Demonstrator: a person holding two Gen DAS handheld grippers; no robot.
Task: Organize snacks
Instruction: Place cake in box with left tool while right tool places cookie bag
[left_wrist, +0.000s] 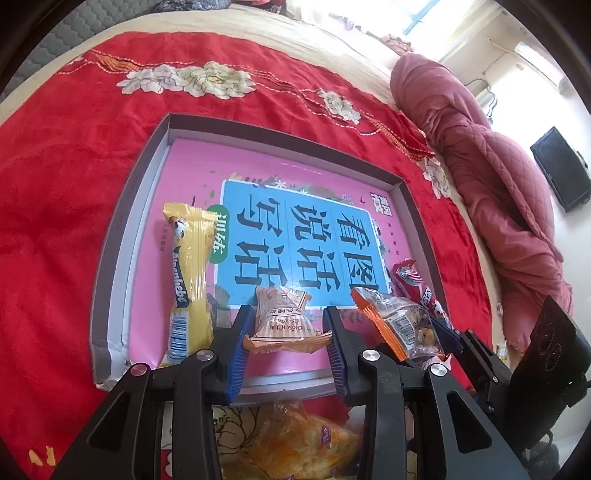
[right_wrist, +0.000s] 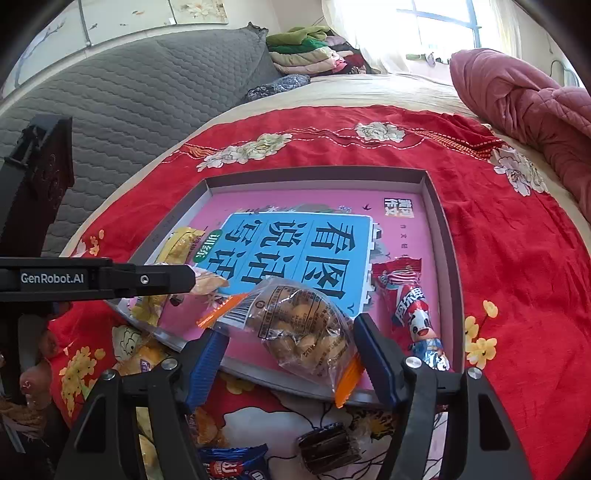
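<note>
The left gripper (left_wrist: 288, 328) clamps a tan packet (left_wrist: 282, 321) above the tray (left_wrist: 110, 258). The right gripper (right_wrist: 291, 343) stands open around a clear bag (right_wrist: 299, 328), pads apart; a red stick (right_wrist: 413, 310) lies at its 2 o'clock.

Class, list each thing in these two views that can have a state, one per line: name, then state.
Left gripper: shut on beige packet.
Beige packet: sealed, gripped, over tray.
Right gripper: open, jaws just widened, around clear bag.
Clear bag: sealed, lying in tray.
Yellow stick: sealed, flat in tray.
Red stick: sealed, flat in tray.
Tray: open-topped, on red blanket.
</note>
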